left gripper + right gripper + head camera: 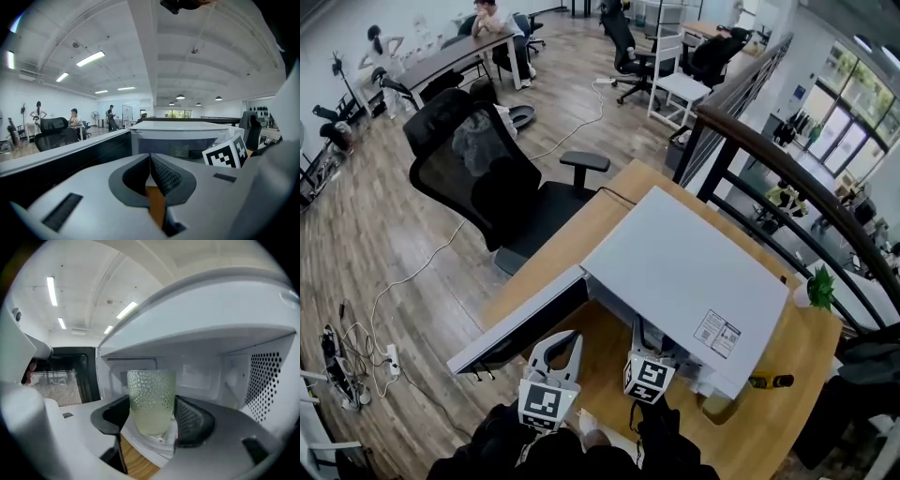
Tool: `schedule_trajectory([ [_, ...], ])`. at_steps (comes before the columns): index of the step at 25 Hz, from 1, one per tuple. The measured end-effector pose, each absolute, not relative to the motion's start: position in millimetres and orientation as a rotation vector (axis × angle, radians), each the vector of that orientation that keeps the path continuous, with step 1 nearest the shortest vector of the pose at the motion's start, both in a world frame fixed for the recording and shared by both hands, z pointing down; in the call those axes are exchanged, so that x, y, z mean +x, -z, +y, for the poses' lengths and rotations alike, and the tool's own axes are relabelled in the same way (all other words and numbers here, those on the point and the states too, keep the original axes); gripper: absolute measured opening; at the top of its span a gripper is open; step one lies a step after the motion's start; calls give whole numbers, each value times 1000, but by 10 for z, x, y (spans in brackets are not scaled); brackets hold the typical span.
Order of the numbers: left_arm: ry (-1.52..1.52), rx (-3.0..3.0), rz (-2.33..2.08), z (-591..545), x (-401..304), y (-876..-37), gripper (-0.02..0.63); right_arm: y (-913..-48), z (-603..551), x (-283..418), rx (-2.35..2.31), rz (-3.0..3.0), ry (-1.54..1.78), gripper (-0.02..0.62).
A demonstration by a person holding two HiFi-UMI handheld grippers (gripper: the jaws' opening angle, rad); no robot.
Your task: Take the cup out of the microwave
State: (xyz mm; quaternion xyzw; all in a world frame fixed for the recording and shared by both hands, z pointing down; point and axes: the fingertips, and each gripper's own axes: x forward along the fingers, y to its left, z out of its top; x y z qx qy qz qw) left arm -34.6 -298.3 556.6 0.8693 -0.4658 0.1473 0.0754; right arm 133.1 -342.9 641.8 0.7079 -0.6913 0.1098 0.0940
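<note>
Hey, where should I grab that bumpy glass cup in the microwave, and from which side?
Grip the cup across its mid wall, coming level through the open front of the microwave. It stands upright with straight sides and no handle showing, and the low ceiling above likely blocks a top grasp. The right gripper sits this way, a pad against each side.

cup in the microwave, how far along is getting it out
Done: the microwave door stands open. In hand: the right gripper is closed on the cup, which is not yet out of the microwave; the left gripper is shut and empty. Left: draw the cup out and set it down.
</note>
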Motion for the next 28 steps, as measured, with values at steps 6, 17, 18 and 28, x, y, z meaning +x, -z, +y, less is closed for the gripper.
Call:
schedule_trajectory([
  [6,-437,2632,-1393,-2759,-428,-5440,26,-6332,-3173,1237,2112,-2048,-325,313],
  [17,-436,2717,-1327,-2361,-543,-5195,26,-6133,-2628,1103,2183,-2011,-316,313],
  [18,-433,2726,-1319,-2321,-552,-5166,26,-6104,-2575,1087,2187,-2009,-313,313],
  [28,-366,2822,-1249,-1919,-673,-4822,26,-5726,-2026,982,2274,-1963,-249,311],
])
